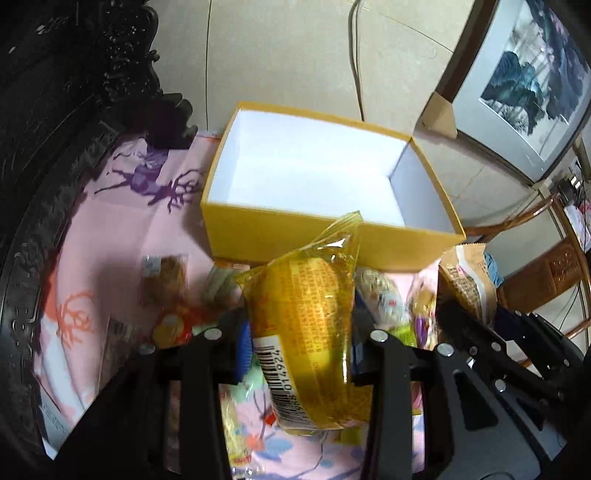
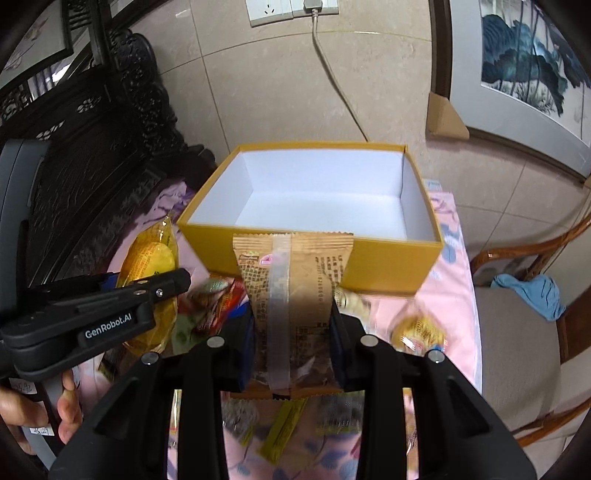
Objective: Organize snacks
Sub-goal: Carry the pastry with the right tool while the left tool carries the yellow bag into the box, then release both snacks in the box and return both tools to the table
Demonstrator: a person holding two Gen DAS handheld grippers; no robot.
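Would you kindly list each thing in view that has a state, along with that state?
Yellow box: open, empty inside.
Left hand-held gripper: shut on the yellow packet.
Yellow packet: sealed, held off the table.
Right hand-held gripper: shut on the brown packet.
Brown packet: sealed, held before the box.
Loose snacks: lying on the pink cloth.
Wall plug: plugged in.

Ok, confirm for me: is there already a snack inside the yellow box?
No, the yellow box shows only its bare white interior.

Home room: carved dark furniture [image 2: 110, 122], framed painting [image 2: 524, 62], rattan chair [image 2: 528, 332].
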